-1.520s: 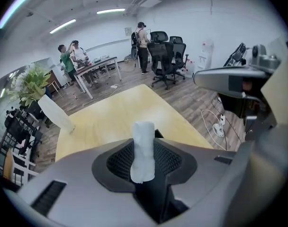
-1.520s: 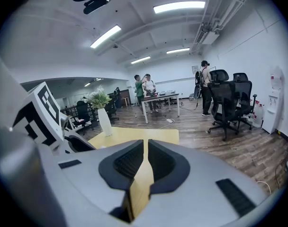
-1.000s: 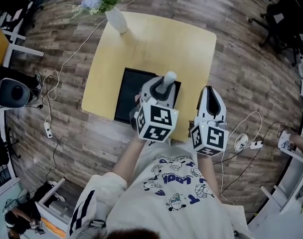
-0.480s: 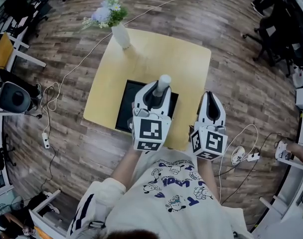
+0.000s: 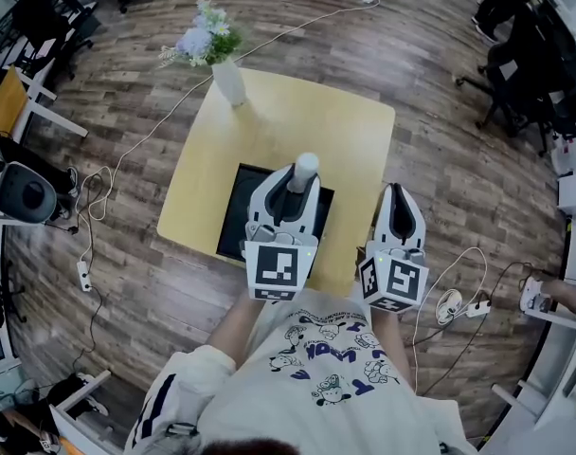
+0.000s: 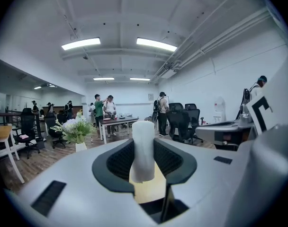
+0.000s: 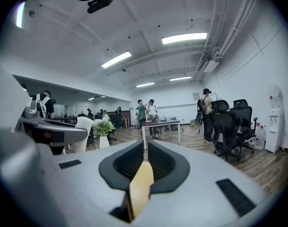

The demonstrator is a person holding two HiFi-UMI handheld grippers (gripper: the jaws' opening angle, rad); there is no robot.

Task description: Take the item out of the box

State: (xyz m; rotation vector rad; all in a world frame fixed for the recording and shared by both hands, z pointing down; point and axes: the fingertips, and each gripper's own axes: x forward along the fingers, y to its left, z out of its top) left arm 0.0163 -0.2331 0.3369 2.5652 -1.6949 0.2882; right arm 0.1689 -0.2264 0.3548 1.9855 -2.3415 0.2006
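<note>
An open black box [image 5: 233, 209] lies on the yellow table [image 5: 297, 121], near its front edge. My left gripper [image 5: 294, 184] is shut on a white cylinder [image 5: 305, 168], held upright and lifted clear of the box. In the left gripper view the cylinder [image 6: 144, 148] stands between the dark pads [image 6: 119, 161], and the left gripper [image 6: 144, 163] points level across the room. To the right, at the table's front right corner, my right gripper [image 5: 399, 193] is shut. The right gripper [image 7: 146, 162] has nothing between its closed jaws.
A white vase of flowers [image 5: 227, 79] stands at the table's far left corner. Cables [image 5: 99, 183] run over the wooden floor to the left and a power strip [image 5: 477, 307] lies to the right. Office chairs [image 7: 227, 126] and several people stand further off.
My left gripper has turned from tilted right to pointing straight ahead, still holding the white cylinder. The right gripper has stayed shut beside it.
</note>
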